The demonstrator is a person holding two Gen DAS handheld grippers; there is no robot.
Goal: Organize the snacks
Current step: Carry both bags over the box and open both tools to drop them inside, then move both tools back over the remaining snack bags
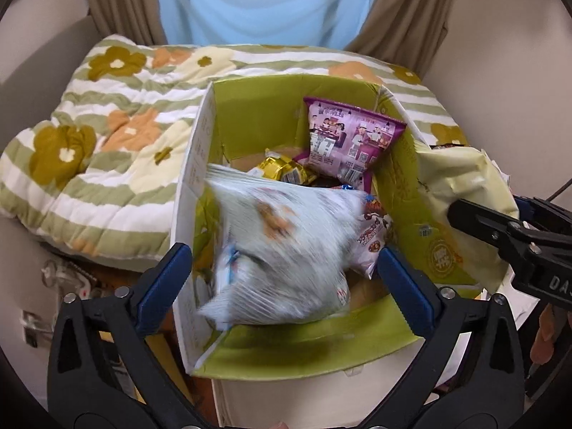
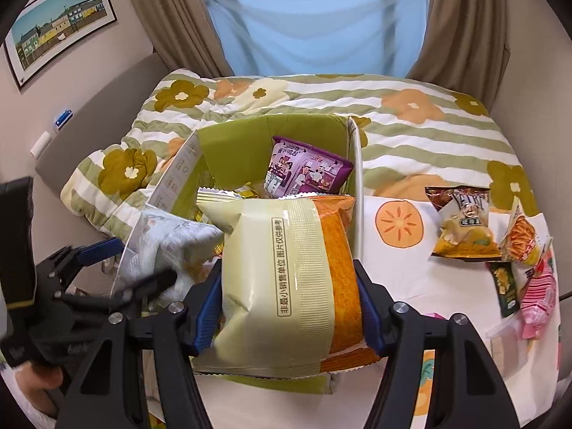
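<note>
A green-lined cardboard box (image 1: 257, 107) stands on the bed and holds several snack packs, among them a purple bag (image 1: 346, 139) and a gold pack (image 1: 282, 169). My left gripper (image 1: 282, 268) is open over the box; a blurred pale blue-white bag (image 1: 282, 250) lies between its fingers, and it is loose. My right gripper (image 2: 289, 307) is shut on a cream and orange snack bag (image 2: 286, 286) and holds it over the box's (image 2: 271, 128) near edge. That bag also shows at the right in the left wrist view (image 1: 461, 178).
A flowered, green-striped quilt (image 2: 411, 136) covers the bed behind the box. Several loose snack packs (image 2: 464, 221) lie on the white cloth to the right of the box. Curtains and a blue sheet hang at the back.
</note>
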